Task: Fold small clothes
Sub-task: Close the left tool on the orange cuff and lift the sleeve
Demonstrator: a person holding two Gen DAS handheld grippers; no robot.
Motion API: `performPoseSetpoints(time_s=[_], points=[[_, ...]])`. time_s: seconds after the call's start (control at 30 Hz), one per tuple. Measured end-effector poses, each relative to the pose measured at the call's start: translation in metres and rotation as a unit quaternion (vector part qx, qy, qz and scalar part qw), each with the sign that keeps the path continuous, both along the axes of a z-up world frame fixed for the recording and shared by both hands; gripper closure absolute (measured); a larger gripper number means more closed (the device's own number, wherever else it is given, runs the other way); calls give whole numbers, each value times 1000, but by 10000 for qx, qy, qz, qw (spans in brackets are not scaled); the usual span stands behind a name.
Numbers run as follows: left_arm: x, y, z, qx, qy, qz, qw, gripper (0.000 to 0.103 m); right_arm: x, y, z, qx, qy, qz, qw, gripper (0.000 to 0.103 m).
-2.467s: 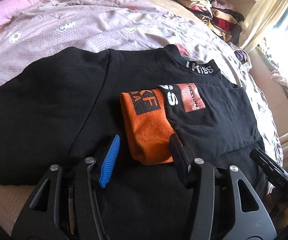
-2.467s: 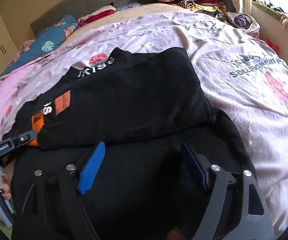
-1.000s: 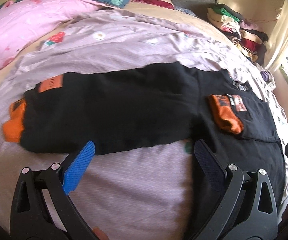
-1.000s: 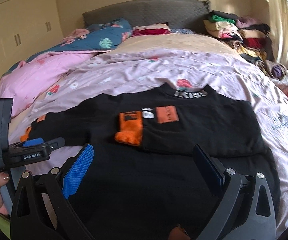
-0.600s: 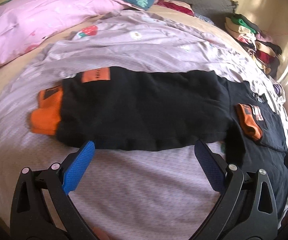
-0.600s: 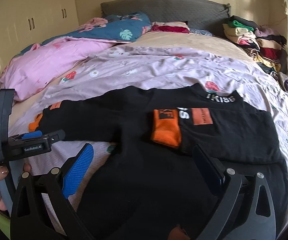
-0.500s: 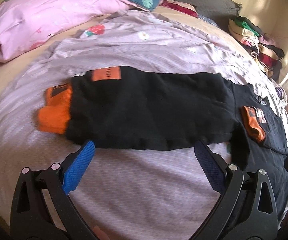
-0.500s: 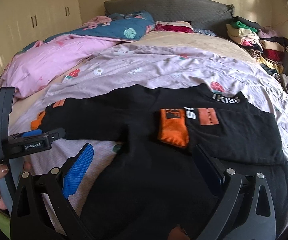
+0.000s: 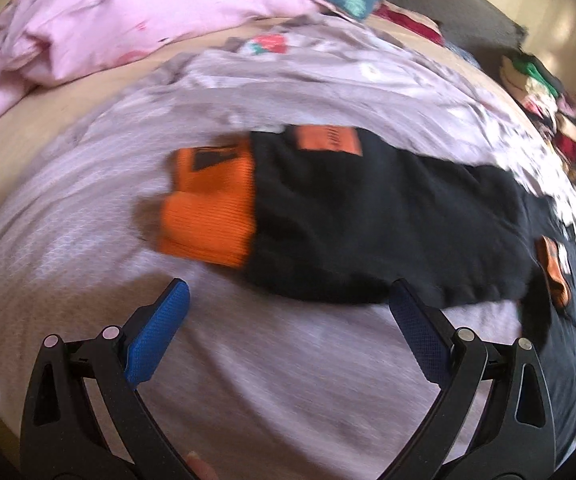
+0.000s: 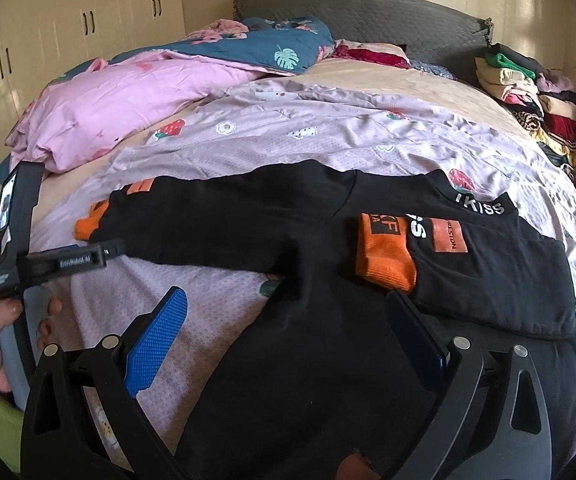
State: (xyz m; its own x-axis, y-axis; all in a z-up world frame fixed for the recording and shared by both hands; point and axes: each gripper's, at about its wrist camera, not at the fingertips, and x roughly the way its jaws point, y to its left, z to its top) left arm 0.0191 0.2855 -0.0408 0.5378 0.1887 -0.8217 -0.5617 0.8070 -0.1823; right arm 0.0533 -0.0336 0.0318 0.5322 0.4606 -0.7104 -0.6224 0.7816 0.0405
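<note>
While my left gripper point(image 9: 283, 320) and right gripper point(image 10: 283, 328) both hang spread wide and empty, the black sweatshirt point(image 10: 328, 320) lies flat on the lilac bedspread point(image 10: 288, 136) ahead. One sleeve point(image 9: 368, 220) stretches out past my left tool; the other point(image 10: 488, 264) is folded across the chest. Soft and limp, it should lift best by the ribbed orange cuff point(image 9: 207, 216). No containers are visible.

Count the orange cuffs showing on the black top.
2. One orange cuff lies folded across the chest of the black top, beside the collar lettering. The other orange cuff ends the sleeve stretched out flat toward the left gripper.
</note>
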Motion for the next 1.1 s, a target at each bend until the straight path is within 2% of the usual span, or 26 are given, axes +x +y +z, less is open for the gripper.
performPoseSetpoints(time_s=[0.23, 0.27, 0.33, 0.37, 0.4, 0.47, 0.53, 0.57, 0.77, 1.1], points=[[0, 27, -4, -154, -431, 570, 9973, 10, 5, -15, 0, 75, 20, -188, 9998, 5], [2, 29, -4, -173, -472, 626, 9968, 16, 7, -18, 0, 94, 27, -229, 9997, 5], [5, 35, -2, -215, -612, 783, 9948, 36, 10, -25, 0, 133, 41, -323, 9994, 5], [5, 37, 0, -220, -653, 876, 9938, 51, 11, -29, 1, 159, 50, -366, 9992, 5], [5, 42, 1, -273, -701, 973, 9924, 60, 12, -32, 1, 189, 61, -405, 9990, 5], [4, 48, 4, -414, -830, 999, 9907, 71, 14, -38, 1, 240, 64, -464, 9986, 5], [4, 48, 11, -344, -917, 997, 9902, 89, 16, -45, 1, 278, 72, -538, 9981, 5], [3, 47, 16, -308, -1001, 979, 9897, 94, 17, -49, 0, 306, 89, -572, 9979, 5], [2, 34, 50, -280, -1410, 736, 9869, 96, 19, -67, 0, 496, 159, -783, 9956, 5], [29, -24, 112, -125, -2010, -73, 9795, 97, 23, -107, 4, 906, 173, -1154, 9890, 5]])
